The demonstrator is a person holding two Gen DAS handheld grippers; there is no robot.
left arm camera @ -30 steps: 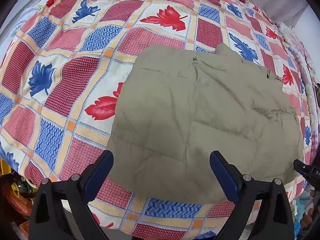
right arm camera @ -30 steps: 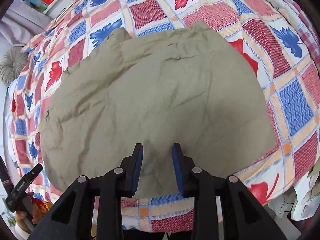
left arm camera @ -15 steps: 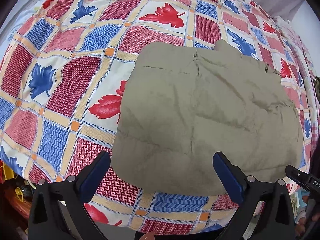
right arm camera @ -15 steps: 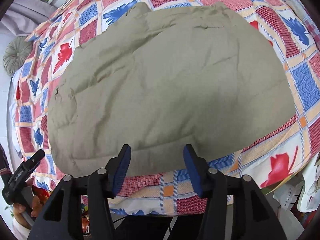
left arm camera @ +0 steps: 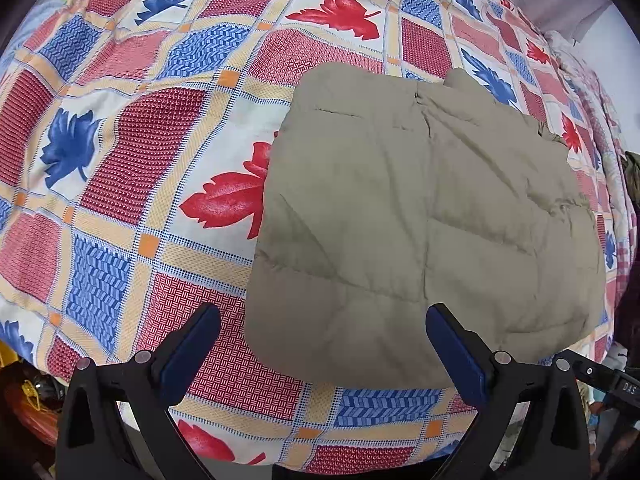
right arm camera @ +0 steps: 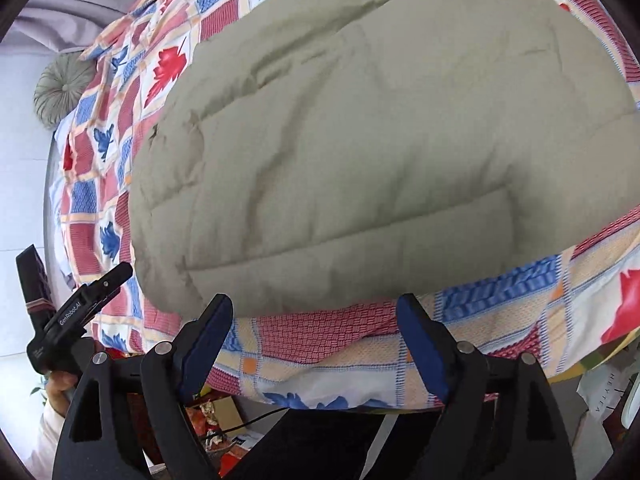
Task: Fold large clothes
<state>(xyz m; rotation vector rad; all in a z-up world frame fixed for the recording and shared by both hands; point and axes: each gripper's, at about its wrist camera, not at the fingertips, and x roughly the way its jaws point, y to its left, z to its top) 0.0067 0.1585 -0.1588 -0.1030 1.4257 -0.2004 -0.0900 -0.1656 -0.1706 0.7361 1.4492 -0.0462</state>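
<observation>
A khaki quilted jacket (left arm camera: pixel 420 216) lies folded into a rough rectangle on the patterned bed; it also fills the right wrist view (right arm camera: pixel 360 140). My left gripper (left arm camera: pixel 320 344) is open and empty, above the jacket's near left corner, not touching it. My right gripper (right arm camera: pixel 316 332) is open and empty, pulled back just off the jacket's near edge over the bed's edge. The left gripper's body shows in the right wrist view (right arm camera: pixel 76 312), held in a hand.
The bedspread (left arm camera: pixel 132 168) has red, blue and leaf squares. A round grey cushion (right arm camera: pixel 60 88) lies at the bed's far left. Boxes and clutter (right arm camera: pixel 216 420) sit on the floor below the bed edge. Another fabric pile (left arm camera: pixel 588 92) lies at the far right.
My right gripper has opened from nearly shut to wide and drawn back off the jacket toward the bed edge. My left gripper has stayed open and shifted back and left.
</observation>
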